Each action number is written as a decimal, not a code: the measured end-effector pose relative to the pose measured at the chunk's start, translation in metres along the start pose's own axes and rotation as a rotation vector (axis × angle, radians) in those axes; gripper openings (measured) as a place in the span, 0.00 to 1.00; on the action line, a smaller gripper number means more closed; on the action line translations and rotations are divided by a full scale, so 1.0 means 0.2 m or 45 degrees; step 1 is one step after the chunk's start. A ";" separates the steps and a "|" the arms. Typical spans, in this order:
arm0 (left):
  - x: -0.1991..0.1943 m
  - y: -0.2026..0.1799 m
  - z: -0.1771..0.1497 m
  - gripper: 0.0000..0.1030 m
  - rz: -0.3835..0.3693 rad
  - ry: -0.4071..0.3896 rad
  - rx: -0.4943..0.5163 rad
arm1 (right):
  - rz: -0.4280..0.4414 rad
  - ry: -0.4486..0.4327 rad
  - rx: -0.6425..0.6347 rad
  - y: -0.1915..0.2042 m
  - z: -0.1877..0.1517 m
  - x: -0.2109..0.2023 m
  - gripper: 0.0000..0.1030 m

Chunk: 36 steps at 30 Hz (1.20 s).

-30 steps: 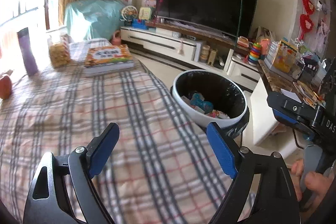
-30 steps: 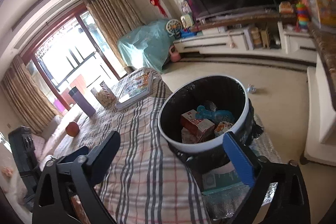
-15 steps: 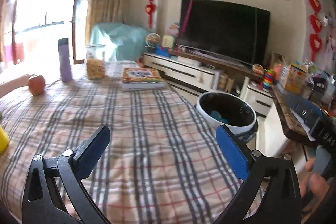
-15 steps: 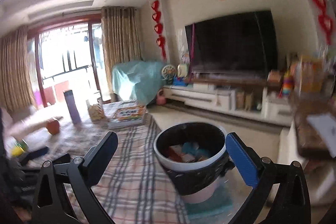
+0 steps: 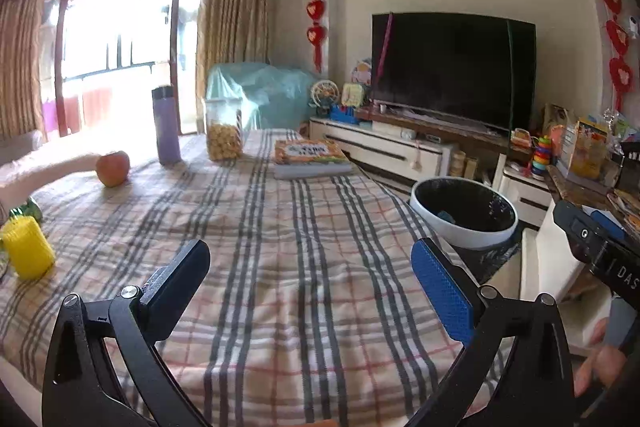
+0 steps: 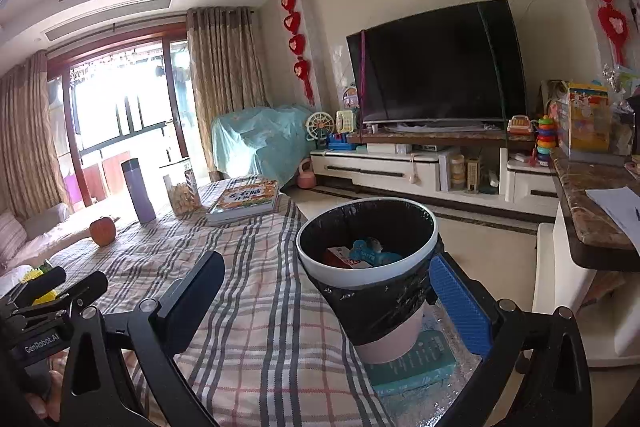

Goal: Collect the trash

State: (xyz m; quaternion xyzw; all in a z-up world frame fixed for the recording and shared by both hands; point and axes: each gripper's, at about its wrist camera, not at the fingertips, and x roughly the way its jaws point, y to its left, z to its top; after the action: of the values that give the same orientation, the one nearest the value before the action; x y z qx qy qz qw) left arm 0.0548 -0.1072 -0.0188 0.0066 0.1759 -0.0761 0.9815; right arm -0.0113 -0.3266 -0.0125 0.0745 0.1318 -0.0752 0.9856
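A white trash bin [image 6: 366, 269] with a black liner stands beside the table's right edge and holds red, blue and white scraps; it also shows in the left wrist view [image 5: 464, 213]. My left gripper [image 5: 310, 275] is open and empty above the plaid tablecloth [image 5: 280, 247]. My right gripper [image 6: 324, 291] is open and empty, held in front of the bin and the table edge. A yellow cup [image 5: 27, 253] and a green item [image 5: 26, 209] sit at the table's left edge.
On the far table stand an apple [image 5: 113, 167], a purple bottle [image 5: 166, 125], a snack jar [image 5: 223, 133] and a book [image 5: 310, 157]. Beyond are a TV [image 5: 452, 67] on a white cabinet and a cluttered counter [image 6: 592, 195] on the right.
Both grippers have pulled back and tilted up from the bin, so more of the table and room shows. Both stay open and empty.
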 end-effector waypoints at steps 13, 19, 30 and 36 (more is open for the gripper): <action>-0.06 -0.01 -0.01 1.00 0.008 -0.033 0.023 | -0.012 -0.021 -0.036 0.06 -0.02 -0.03 1.00; -0.07 -0.02 -0.01 1.00 0.015 -0.040 0.031 | -0.016 -0.011 -0.046 0.06 -0.03 -0.03 1.00; -0.08 -0.03 0.00 1.00 0.031 -0.055 0.033 | -0.014 -0.015 -0.058 0.08 -0.02 -0.04 1.00; -0.09 -0.02 0.00 1.00 0.028 -0.057 0.028 | -0.011 -0.016 -0.068 0.09 -0.02 -0.04 1.00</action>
State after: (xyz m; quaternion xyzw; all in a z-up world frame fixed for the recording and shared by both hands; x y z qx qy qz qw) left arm 0.0375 -0.1087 -0.0133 0.0178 0.1530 -0.0673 0.9858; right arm -0.0178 -0.3072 -0.0120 0.0472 0.1276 -0.0762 0.9878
